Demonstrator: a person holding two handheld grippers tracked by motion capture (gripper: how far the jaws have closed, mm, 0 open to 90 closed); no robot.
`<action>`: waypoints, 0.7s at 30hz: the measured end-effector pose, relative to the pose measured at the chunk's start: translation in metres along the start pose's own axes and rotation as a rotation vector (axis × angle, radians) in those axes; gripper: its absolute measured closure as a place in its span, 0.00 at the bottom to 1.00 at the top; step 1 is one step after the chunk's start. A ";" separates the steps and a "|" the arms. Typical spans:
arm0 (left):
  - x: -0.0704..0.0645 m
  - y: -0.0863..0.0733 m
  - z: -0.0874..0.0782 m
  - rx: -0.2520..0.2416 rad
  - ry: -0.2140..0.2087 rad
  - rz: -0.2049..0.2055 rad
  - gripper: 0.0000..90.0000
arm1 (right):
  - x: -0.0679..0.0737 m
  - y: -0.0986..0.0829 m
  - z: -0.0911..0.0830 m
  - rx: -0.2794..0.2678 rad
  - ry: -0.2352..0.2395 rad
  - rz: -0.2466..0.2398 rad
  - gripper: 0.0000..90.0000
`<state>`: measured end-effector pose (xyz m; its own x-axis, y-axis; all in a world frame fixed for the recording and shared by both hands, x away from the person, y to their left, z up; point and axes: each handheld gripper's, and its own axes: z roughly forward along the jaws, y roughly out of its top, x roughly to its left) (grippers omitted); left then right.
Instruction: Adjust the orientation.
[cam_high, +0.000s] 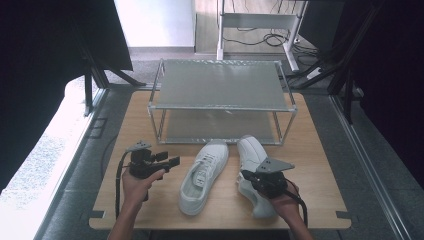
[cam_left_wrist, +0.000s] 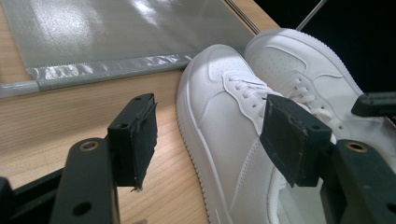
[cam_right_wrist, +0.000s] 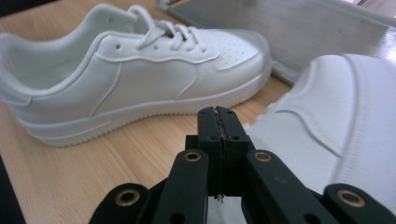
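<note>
Left tongs (cam_high: 172, 161) are hovering with jaws apart just beside the left shoe (cam_high: 205, 175). Right tongs (cam_right_wrist: 218, 122) are pressing jaws together, gripping nothing, against the right shoe (cam_high: 250, 165). Both shoes are lying on the counter (cam_high: 320, 175) before the rack (cam_high: 220, 85).

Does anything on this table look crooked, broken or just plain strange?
Nothing looks broken or spilled. The two white sneakers aren't lined up as a pair: the left shoe lies slanted beside the right shoe, their toes towards the rack. The left gripper is open; the right gripper is shut beside the right shoe.
</note>
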<state>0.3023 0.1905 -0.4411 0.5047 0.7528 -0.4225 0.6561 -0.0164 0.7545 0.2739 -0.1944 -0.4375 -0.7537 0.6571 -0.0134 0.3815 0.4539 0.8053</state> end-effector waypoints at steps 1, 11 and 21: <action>0.000 0.000 0.000 -0.004 -0.001 -0.003 0.40 | 0.002 0.000 0.002 0.002 0.001 -0.007 0.99; -0.002 0.000 0.001 0.004 -0.009 -0.001 0.40 | 0.008 -0.003 0.010 0.061 -0.028 -0.038 0.98; -0.003 -0.001 0.003 0.011 -0.013 0.000 0.40 | 0.007 -0.004 0.012 0.076 -0.039 -0.028 1.00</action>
<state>0.3020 0.1869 -0.4417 0.5117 0.7443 -0.4291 0.6622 -0.0235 0.7490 0.2729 -0.1844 -0.4479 -0.7438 0.6658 -0.0591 0.4013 0.5155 0.7571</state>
